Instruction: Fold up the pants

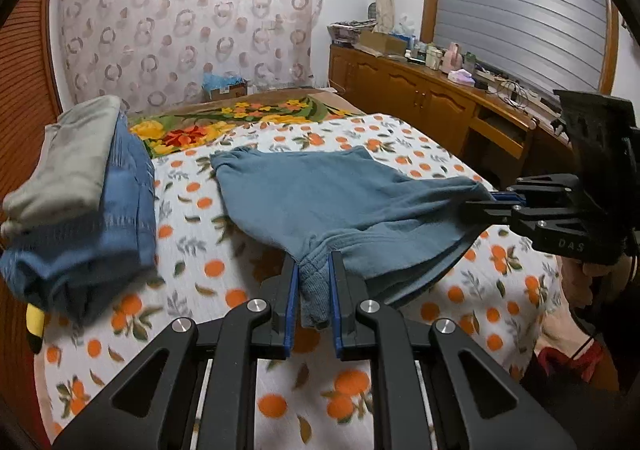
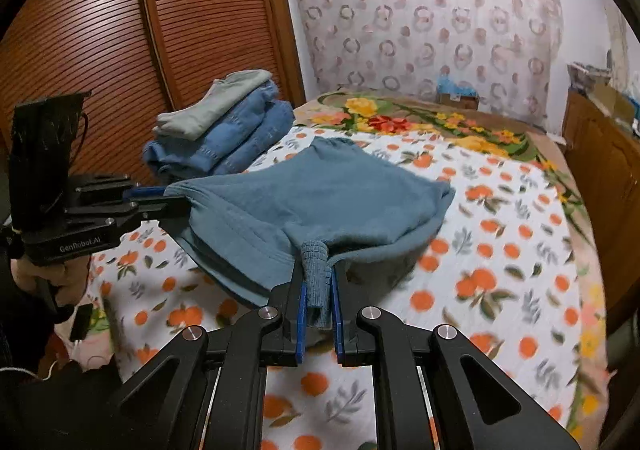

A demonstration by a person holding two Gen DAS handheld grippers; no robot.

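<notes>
Each tool is closed narrow on a ribbed cuff of the teal pants (image 1: pixel 320 194): the left tool (image 1: pixel 314 290) grips one, the right tool (image 2: pixel 318 290) the other, with the right tool at 3 o'clock in the left wrist view. The cloth looks soft, light and limp, sagging between the grips toward 12 o'clock, its far end on the bed (image 1: pixel 400 138). The thick cuffs seem the surest hold.

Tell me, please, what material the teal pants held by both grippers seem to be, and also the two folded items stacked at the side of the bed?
Teal pants: probably soft cotton knit, matte; ribbed cuffs show between the pads of the left gripper and the right gripper.
Blue folded item: looks like denim, with faded patches and visible seams.
Grey folded item on top: a matte fabric, kind unclear.
</notes>
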